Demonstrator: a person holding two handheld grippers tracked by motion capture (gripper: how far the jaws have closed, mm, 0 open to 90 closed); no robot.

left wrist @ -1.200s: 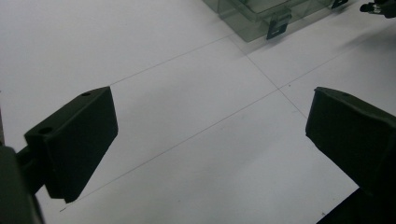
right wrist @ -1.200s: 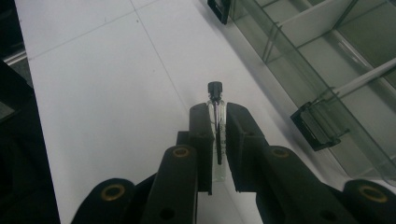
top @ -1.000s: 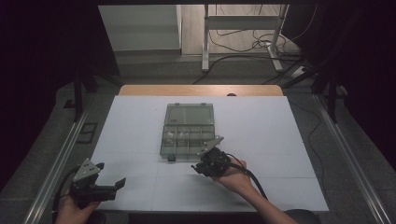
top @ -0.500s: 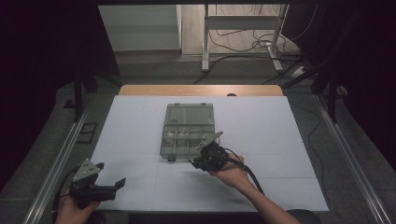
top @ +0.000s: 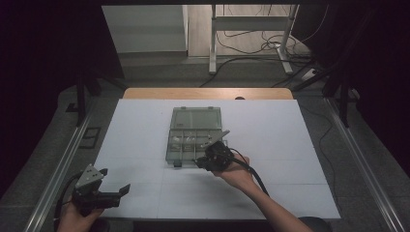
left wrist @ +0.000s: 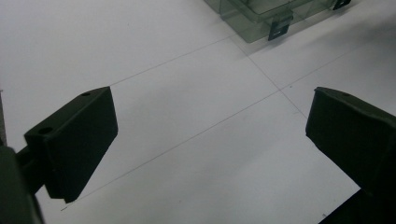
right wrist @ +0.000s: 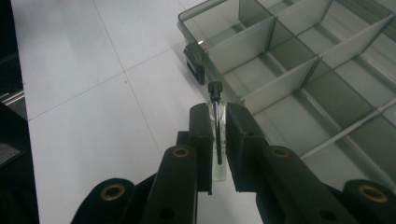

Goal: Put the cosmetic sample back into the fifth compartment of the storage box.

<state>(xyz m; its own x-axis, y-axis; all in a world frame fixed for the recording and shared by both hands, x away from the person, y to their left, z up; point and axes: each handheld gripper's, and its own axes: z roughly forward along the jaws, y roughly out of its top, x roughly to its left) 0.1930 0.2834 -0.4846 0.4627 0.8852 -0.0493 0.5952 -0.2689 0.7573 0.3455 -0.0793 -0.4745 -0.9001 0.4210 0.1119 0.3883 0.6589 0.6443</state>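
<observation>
Tool inventory follows the fixed items. Worktop: white, faint grid lines. Compartment box: smoky clear plastic, lid laid open at the far side, centre of worktop, dividers visible, dark latch on its near wall. Left tool: near-left corner, jaws spread wide, nothing between them (well apart from the box). Right tool: at the box's near edge, jaws clamped on a small clear vial, black cap pointing toward the box.
</observation>
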